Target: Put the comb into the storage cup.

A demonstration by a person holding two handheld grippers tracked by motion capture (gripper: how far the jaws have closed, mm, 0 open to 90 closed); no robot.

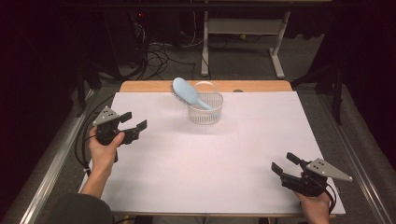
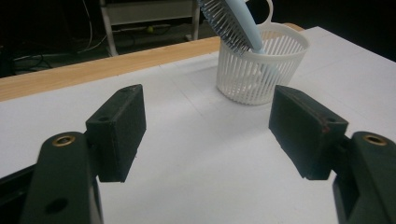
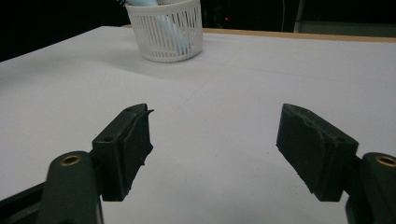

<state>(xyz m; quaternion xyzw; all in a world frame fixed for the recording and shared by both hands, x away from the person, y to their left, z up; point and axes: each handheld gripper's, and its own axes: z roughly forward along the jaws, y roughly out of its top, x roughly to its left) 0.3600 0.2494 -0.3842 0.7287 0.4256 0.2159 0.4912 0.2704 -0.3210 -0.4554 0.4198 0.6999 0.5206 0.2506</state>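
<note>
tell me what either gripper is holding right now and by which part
Nothing is held. The left gripper and right gripper are both open over the table, apart from the hairbrush in the basket.

The desk (image 1: 261, 140) is covered by a white sheet, and a strip of light wood (image 1: 140, 87) shows along its far edge. Grey carpet floor (image 1: 243, 60) lies beyond it, with a tangle of dark cables (image 1: 156, 56) on the left. A white metal table frame (image 1: 275, 42) stands farther back. The room around is dark, the light falling mostly on the desk
</note>
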